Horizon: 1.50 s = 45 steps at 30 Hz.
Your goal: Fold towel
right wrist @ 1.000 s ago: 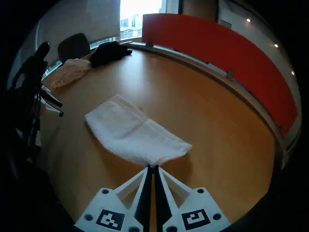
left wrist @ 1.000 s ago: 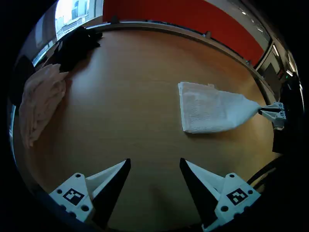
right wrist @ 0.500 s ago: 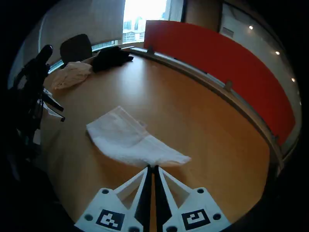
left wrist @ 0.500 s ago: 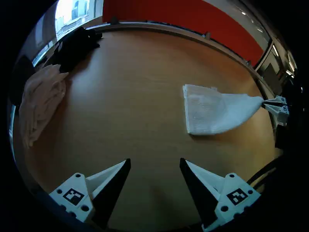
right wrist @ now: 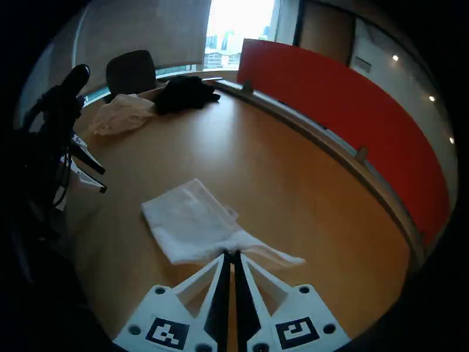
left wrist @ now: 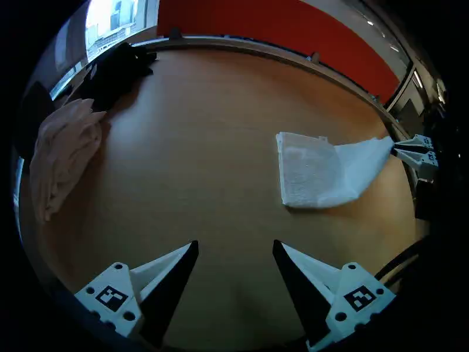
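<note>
A white towel (left wrist: 313, 170) lies partly folded on the wooden table (left wrist: 193, 135), right of centre in the left gripper view. One of its corners is raised off the table, and my right gripper (right wrist: 230, 256) is shut on that corner; the towel (right wrist: 190, 226) spreads out just beyond its fingers. That same gripper (left wrist: 393, 146) appears at the far right edge in the left gripper view. My left gripper (left wrist: 234, 246) hovers open over bare table, well short of the towel and holding nothing. It (right wrist: 105, 182) also shows at the left in the right gripper view.
A pink cloth (left wrist: 61, 155) and a black garment (left wrist: 117, 67) lie at the table's far left end. A red partition (right wrist: 352, 111) runs along the table's back edge. A dark chair (right wrist: 132, 70) stands beyond the cloths by the window.
My right gripper has risen with the towel corner, lifting it higher off the table and pulling the towel's body slightly along. The left gripper has stayed open and still.
</note>
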Tool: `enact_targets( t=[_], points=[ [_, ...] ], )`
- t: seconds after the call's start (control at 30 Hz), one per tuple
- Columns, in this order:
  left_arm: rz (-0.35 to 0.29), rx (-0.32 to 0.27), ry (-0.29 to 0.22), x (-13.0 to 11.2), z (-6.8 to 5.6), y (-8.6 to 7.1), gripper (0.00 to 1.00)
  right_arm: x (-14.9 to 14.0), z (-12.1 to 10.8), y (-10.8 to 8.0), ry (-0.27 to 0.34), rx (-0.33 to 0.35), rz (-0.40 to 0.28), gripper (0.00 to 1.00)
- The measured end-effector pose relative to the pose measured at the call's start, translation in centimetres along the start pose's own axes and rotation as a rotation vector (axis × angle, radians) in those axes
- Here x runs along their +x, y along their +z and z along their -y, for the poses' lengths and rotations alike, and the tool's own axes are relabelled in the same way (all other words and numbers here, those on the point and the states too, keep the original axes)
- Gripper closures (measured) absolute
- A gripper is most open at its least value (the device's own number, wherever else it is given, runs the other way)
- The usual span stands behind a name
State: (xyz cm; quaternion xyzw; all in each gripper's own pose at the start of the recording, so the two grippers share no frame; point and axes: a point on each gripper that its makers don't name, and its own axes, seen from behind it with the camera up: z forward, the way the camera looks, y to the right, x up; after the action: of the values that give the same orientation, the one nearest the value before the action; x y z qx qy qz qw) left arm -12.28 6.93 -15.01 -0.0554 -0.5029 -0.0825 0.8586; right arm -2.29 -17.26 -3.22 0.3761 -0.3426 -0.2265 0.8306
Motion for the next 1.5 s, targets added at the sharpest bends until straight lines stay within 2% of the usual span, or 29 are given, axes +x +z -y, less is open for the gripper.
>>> enact_targets(
  t=[0.4,0.7,1.33,1.47,1.5],
  points=[
    [-0.009,0.011,-0.035,-0.7,0.9,-0.6,0.06,3.8,4.6,4.5,-0.103,0.13,-0.01,0.96],
    [-0.016,0.022,-0.063,-1.4,1.6,-1.2,0.06,4.3,7.9,7.7,-0.123,0.234,0.017,0.96],
    [-0.021,0.028,-0.077,-1.7,2.1,-1.4,0.06,4.2,9.8,8.4,-0.085,0.289,0.023,0.95],
    [-0.021,0.03,-0.08,-1.8,2.2,-1.4,0.06,3.9,10.1,8.4,-0.086,0.297,0.03,0.91],
    [-0.021,0.03,-0.081,-1.8,2.2,-1.5,0.06,3.8,10.2,8.4,-0.086,0.299,0.033,0.86]
  ],
)
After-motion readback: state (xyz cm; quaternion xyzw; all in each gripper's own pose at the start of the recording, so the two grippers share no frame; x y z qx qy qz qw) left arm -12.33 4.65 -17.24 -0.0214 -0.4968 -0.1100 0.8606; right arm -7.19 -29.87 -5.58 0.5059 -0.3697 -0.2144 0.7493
